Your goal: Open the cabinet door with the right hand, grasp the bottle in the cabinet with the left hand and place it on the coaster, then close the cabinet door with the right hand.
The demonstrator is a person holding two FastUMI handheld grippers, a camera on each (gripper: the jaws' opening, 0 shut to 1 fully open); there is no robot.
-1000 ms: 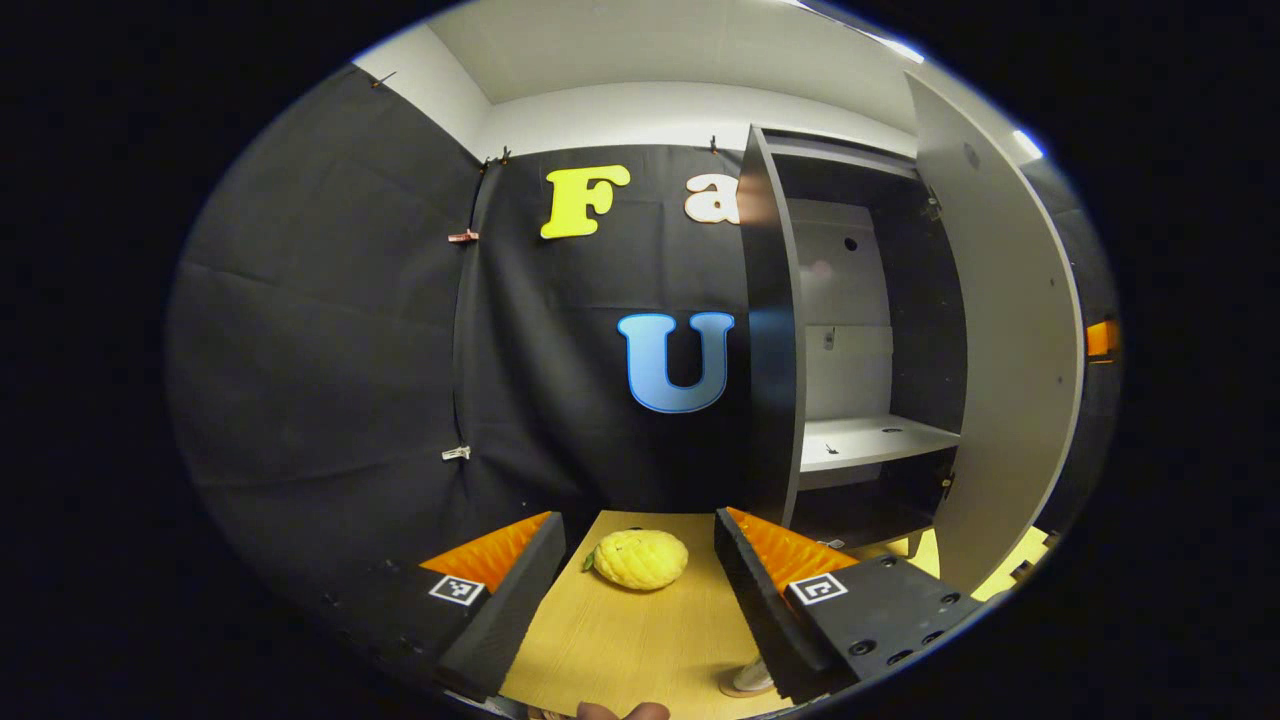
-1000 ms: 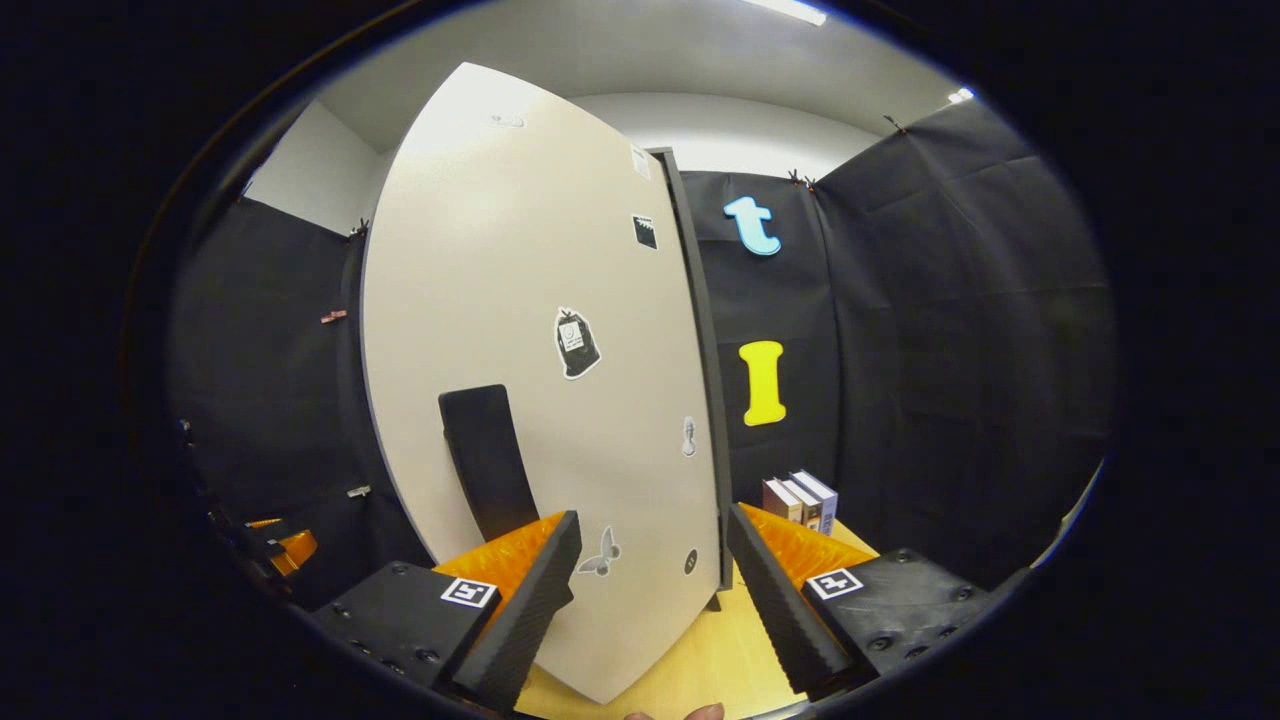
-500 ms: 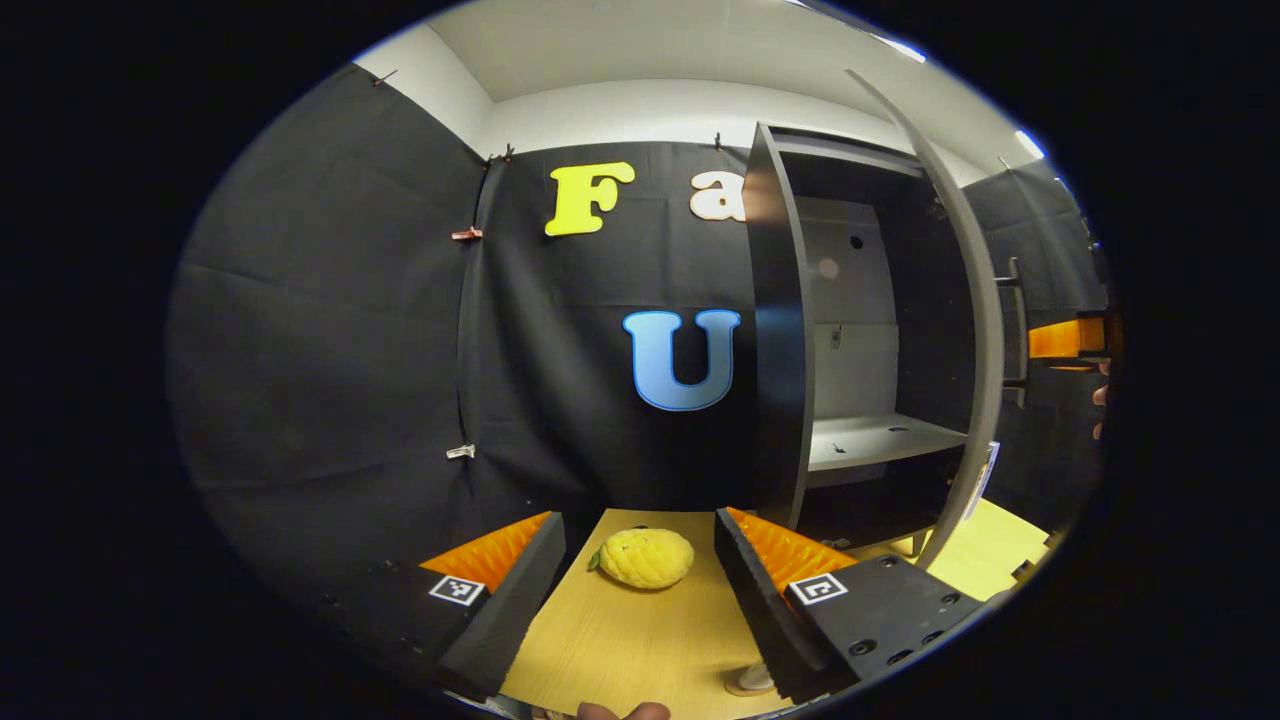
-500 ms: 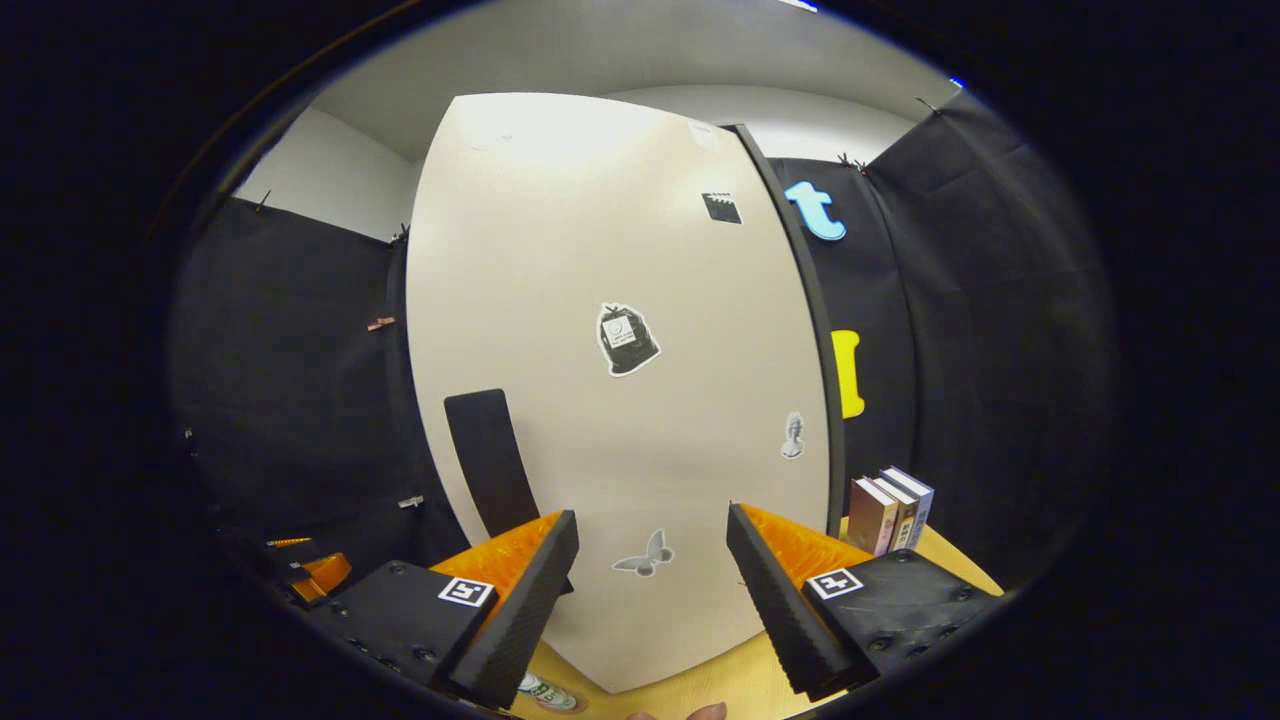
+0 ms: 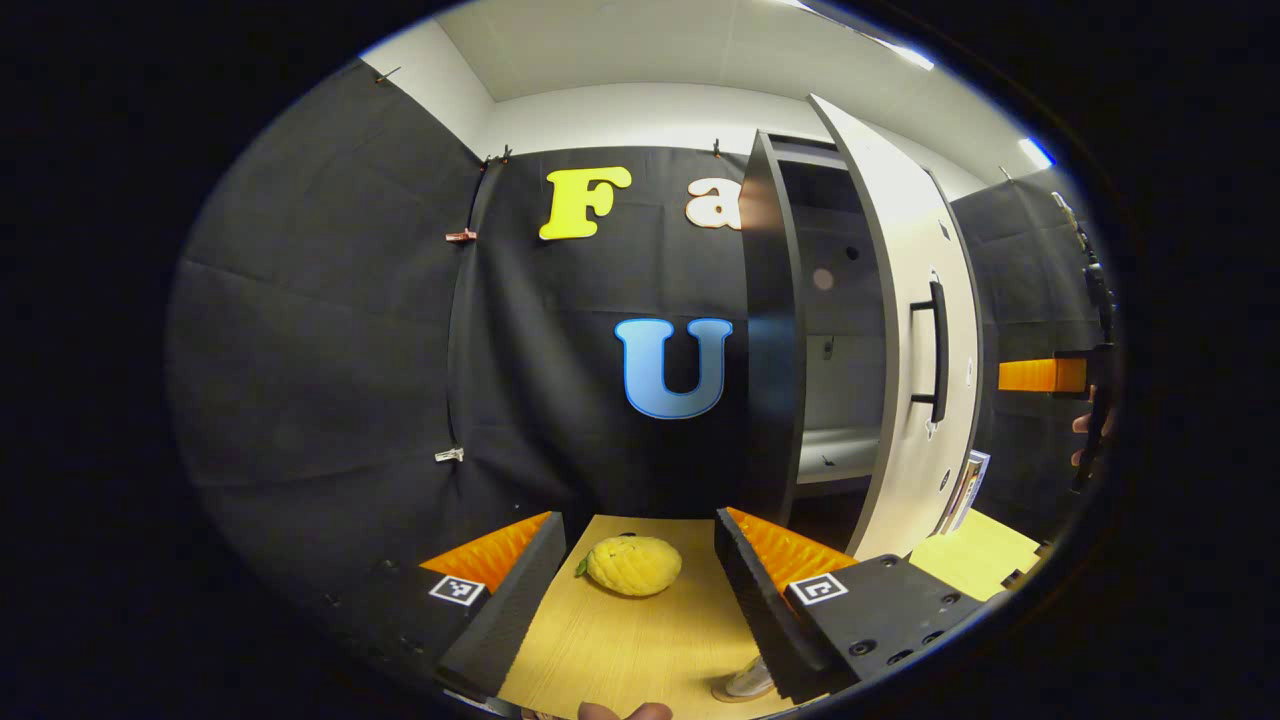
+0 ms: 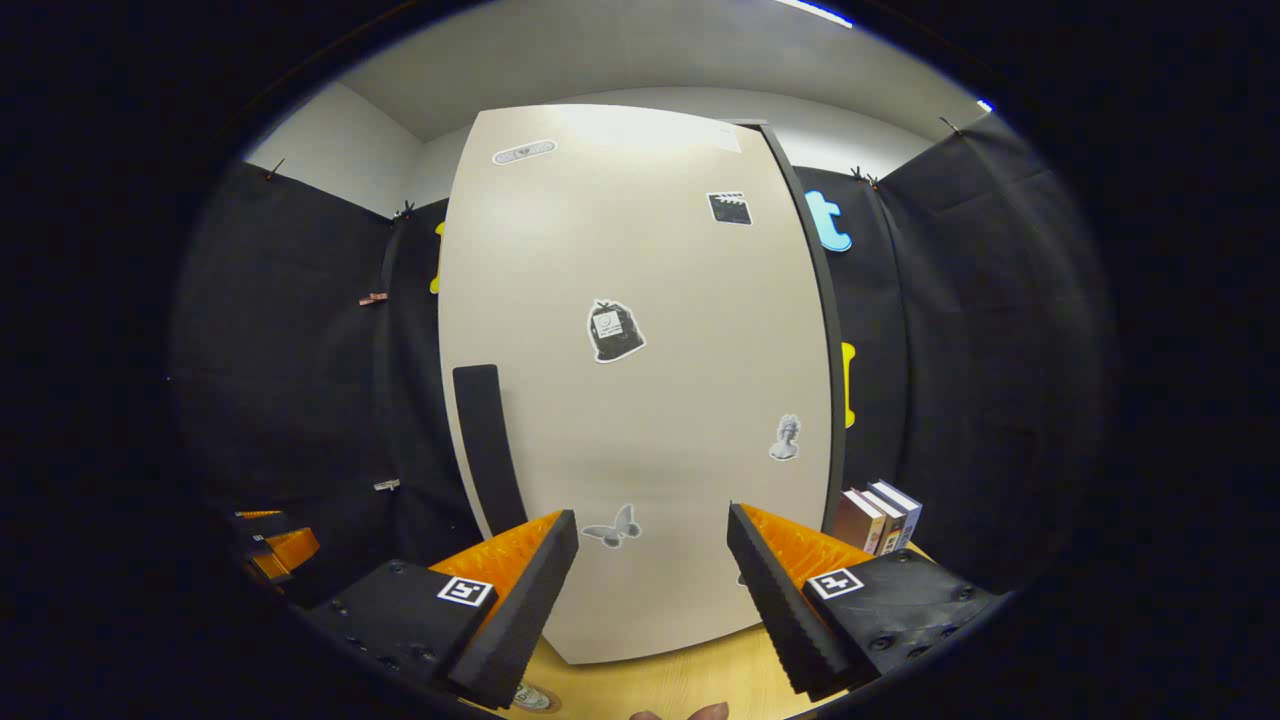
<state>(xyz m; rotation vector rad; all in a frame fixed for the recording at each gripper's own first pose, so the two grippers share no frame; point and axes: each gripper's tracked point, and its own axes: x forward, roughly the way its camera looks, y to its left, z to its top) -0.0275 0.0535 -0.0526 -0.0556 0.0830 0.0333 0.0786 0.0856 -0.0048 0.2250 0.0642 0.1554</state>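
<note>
The cabinet door (image 6: 640,400) is pale beige with a black handle (image 6: 487,450) near its left edge. Scattered on the door are small black-and-white stickers: a butterfly (image 6: 610,527) low down, a bust figure (image 6: 786,438) toward the door's right edge, and a dark bag shape (image 6: 613,332) near the middle. The cabinet (image 5: 775,340) has dark grey sides and a lighter grey shelf inside. Left of the cabinet, a bumpy yellow fruit (image 5: 632,565) lies on the light wood-grain bench (image 5: 620,650). Right of the door stand books (image 6: 878,515) with brown, white and dark spines.

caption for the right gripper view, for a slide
Open right gripper faces the stickered cabinet door, books at right.
</note>
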